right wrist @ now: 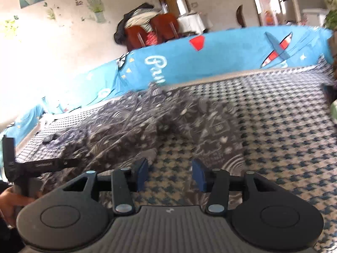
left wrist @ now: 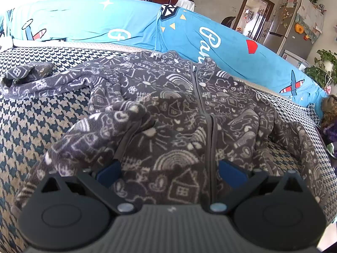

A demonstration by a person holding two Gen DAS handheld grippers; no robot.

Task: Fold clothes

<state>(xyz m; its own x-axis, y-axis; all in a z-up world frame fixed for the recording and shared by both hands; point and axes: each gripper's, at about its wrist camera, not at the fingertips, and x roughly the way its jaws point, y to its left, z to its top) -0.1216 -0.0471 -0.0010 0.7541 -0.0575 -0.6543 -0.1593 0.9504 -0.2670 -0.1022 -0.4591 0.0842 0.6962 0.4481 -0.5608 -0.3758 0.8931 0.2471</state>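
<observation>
Left wrist view: left gripper (left wrist: 169, 174) jaws wide apart over the hem of grey fleece zip jacket (left wrist: 179, 109), pads at either side of the fabric but pinch not confirmable. Jacket spread front-up along back edge of houndstooth sofa seat (left wrist: 31, 126), near blue cover (left wrist: 130, 21).

Right wrist view: right gripper (right wrist: 170, 174) partly open, empty, above bare seat just beside jacket's sleeve. Early step, laying flat. Next probably: grab sleeve, fold inward.
</observation>
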